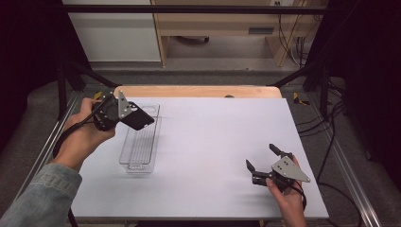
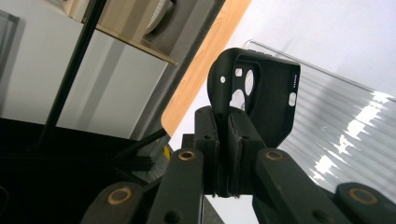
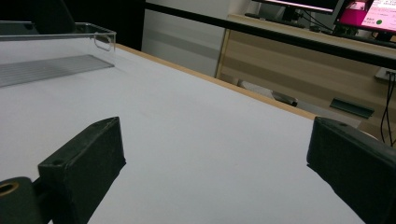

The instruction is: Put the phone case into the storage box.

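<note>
White surface, clear tray at left, left claw gripping black phone case above it, right claw wide, empty.

My surface is a pale grey-white sheet over a light wooden top whose edge shows along the far side. A clear plastic tray with a ribbed bottom lies directly on it near the left edge, long side running away from me, a handle cut-out at each short end. The surface's middle and right are plain white.
</note>
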The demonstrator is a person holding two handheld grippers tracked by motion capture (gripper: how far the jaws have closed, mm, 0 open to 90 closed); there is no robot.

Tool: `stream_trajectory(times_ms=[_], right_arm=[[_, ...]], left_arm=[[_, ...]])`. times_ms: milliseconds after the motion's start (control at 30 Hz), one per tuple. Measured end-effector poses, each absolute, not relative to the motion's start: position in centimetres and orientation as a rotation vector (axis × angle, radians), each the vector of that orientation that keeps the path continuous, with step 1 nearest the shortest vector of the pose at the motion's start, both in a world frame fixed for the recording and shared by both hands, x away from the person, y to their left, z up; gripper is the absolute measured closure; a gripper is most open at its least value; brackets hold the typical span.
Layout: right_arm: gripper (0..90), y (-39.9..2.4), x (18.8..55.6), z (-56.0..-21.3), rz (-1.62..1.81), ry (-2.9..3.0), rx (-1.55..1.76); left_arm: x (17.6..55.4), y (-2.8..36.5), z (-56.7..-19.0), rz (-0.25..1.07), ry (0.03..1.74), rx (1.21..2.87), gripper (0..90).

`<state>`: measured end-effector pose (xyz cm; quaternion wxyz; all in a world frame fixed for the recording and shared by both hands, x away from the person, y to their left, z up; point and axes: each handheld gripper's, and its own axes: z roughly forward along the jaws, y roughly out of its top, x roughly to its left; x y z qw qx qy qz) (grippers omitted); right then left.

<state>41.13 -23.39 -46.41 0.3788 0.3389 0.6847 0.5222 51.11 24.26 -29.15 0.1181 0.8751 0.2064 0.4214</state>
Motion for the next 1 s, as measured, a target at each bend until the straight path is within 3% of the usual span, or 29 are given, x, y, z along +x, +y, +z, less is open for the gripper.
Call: stream_trajectory(times_ms=[600, 1000], right_arm=[[4.4, -23.5, 41.5, -46.7, 1.323, 1.762, 0.864], [4.5, -23.5, 41.5, -46.8, 1.323, 1.764, 0.863]], left_arm=[[55.8, 24.0, -31.3, 1.263, 0.574, 2.619, 83.6], [56.8, 24.1, -31.7, 1.229, 0.555, 2.621, 83.6]])
